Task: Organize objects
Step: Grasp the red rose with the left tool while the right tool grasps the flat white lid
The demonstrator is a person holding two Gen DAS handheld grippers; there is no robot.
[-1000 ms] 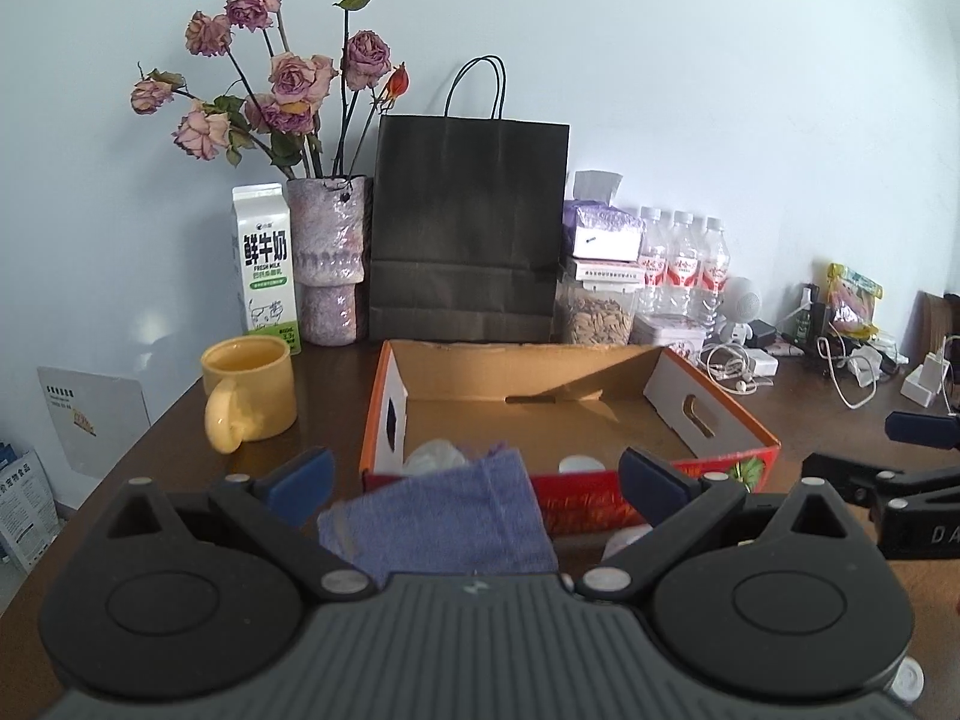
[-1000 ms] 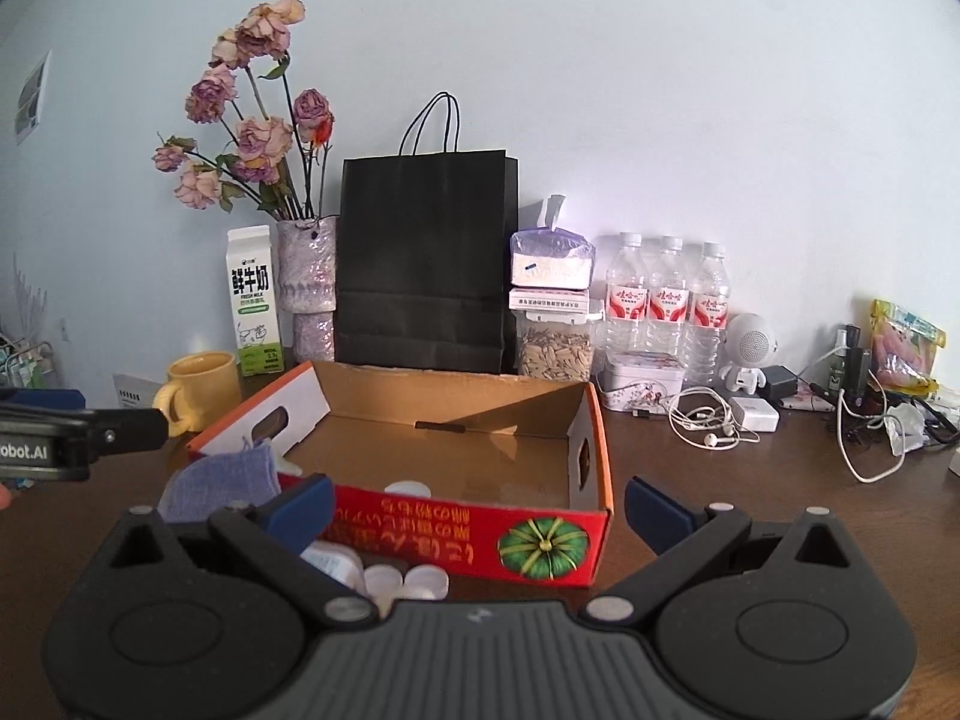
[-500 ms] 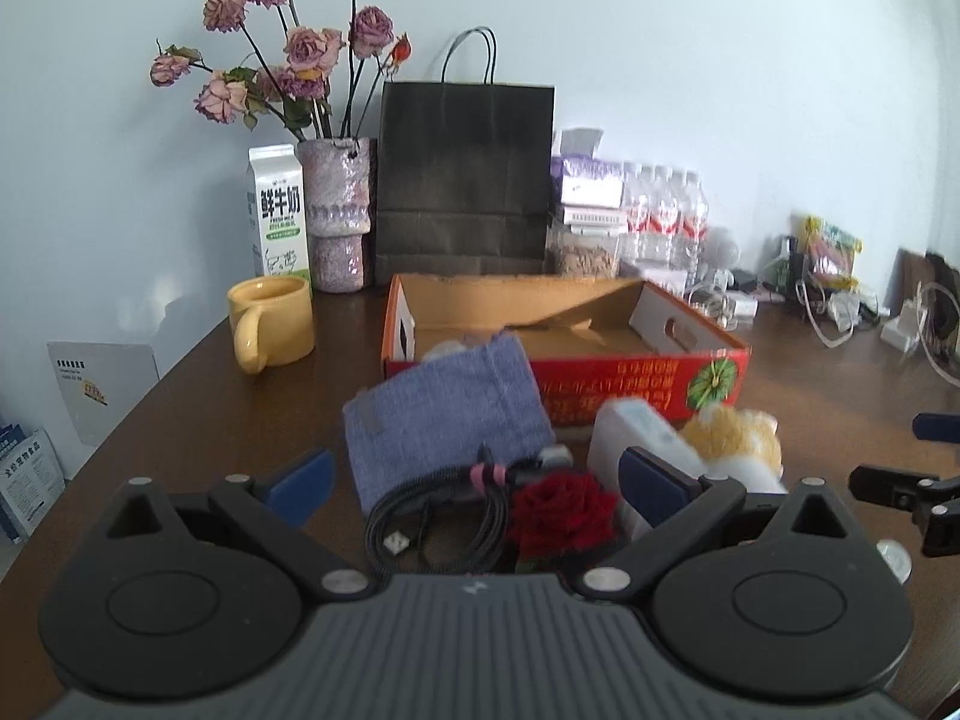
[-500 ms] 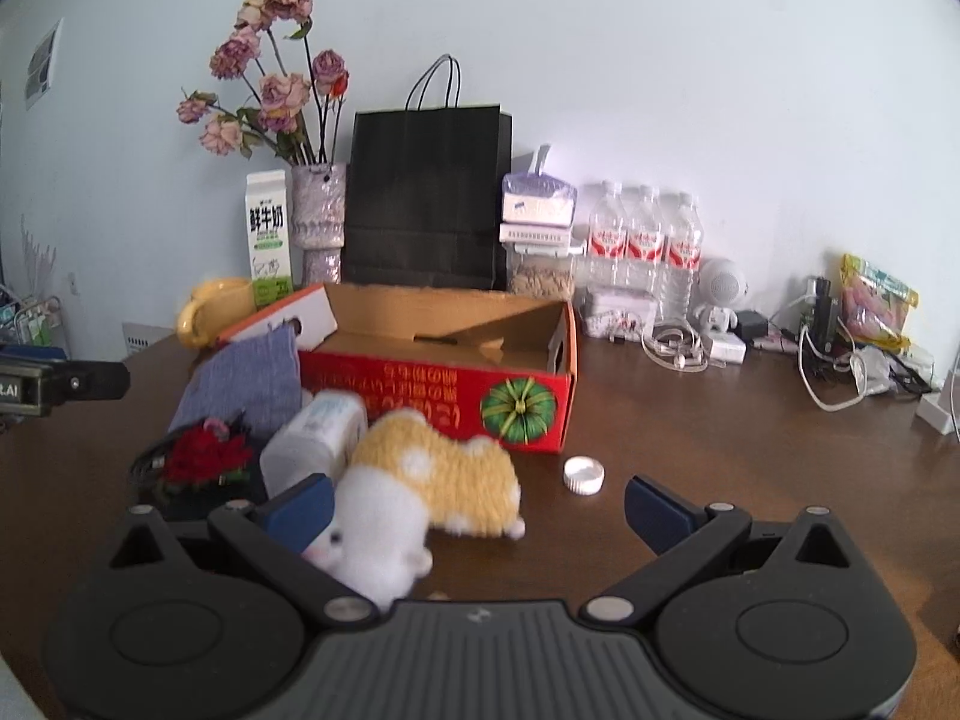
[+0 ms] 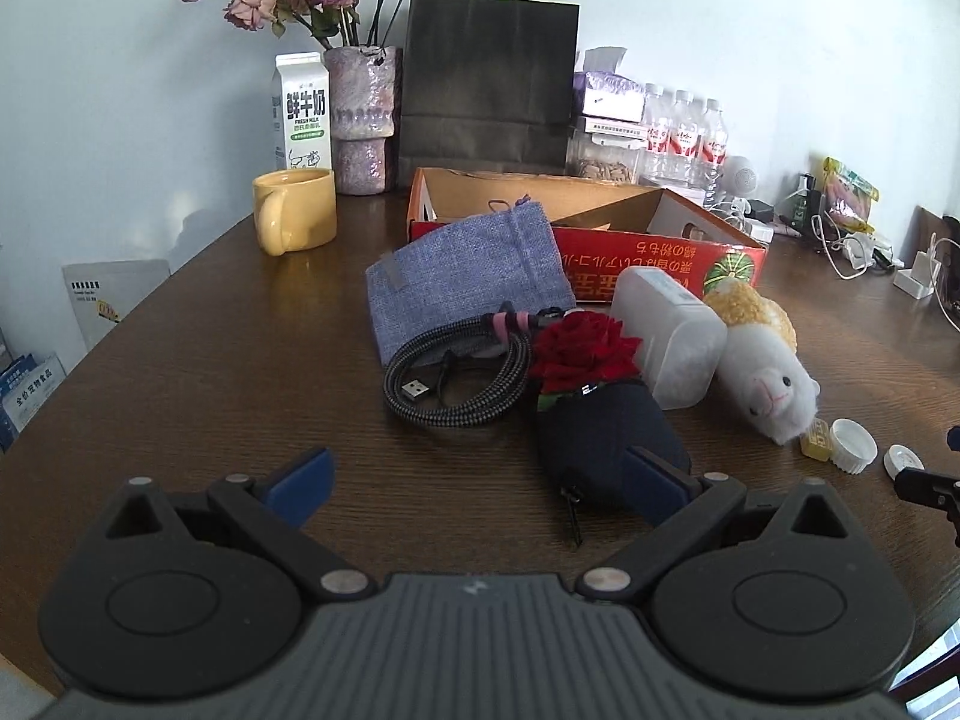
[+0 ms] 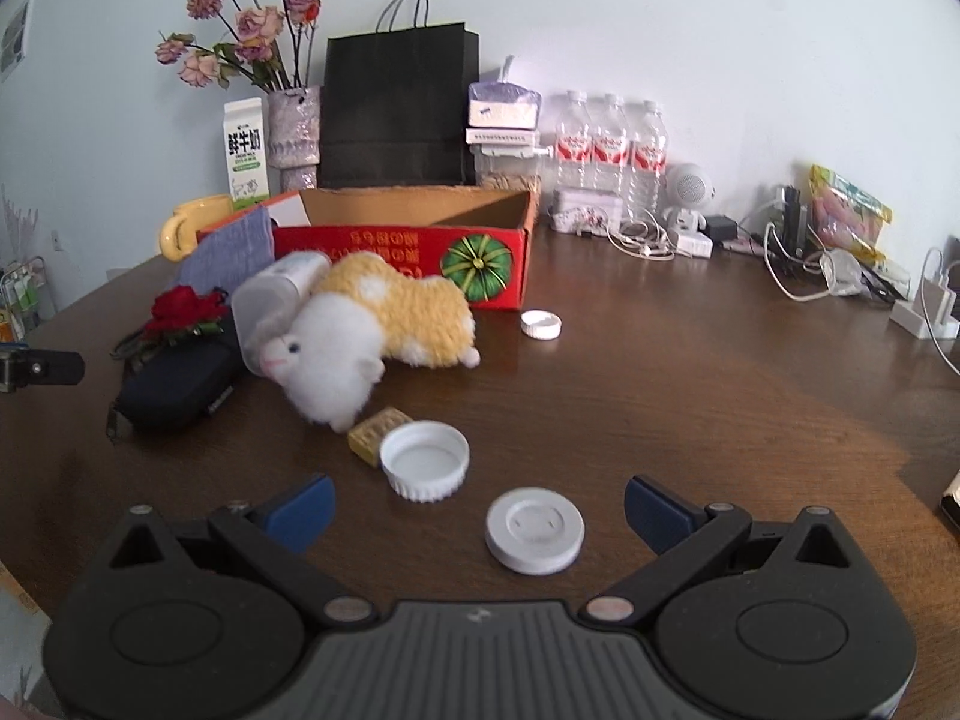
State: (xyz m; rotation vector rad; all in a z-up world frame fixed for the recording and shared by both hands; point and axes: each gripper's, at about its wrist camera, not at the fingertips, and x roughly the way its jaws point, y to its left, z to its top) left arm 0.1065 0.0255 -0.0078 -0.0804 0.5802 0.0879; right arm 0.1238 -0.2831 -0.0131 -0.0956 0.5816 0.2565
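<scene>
A brown wooden table (image 5: 198, 360) runs back to a pale wall, with a clutter of bottles, a black paper bag and dried flowers along the far edge. In the middle of both views sits the open cardboard box (image 6: 414, 252) with its red printed side, and the things to be tidied lie loose in front of it: a blue cloth pouch (image 5: 462, 276) leaning on the box, a coiled cable (image 5: 456, 378), a red rose (image 5: 579, 351), a dark zip case (image 5: 600, 438), a pale plastic tub (image 5: 666, 330) on its side, a plush toy (image 6: 372, 330), and, low in the right view, a small yellow block (image 6: 378, 435) touching an upturned white cap (image 6: 426, 461), a flat white lid (image 6: 534, 530) and another cap (image 6: 540, 324) by the box.

The left gripper (image 5: 477, 489) is spread wide and empty, the dark case just by its right-hand finger. The right gripper (image 6: 477, 510) is also wide and empty, the flat lid between its fingers. The lid looks thin, so I would come down low and square and pinch across its rim; whether it has any lip to catch I cannot tell.

Against the frames a second ago, both grippers have drawn well back from the box, which filled the view then; only now is the whole pile in sight
</scene>
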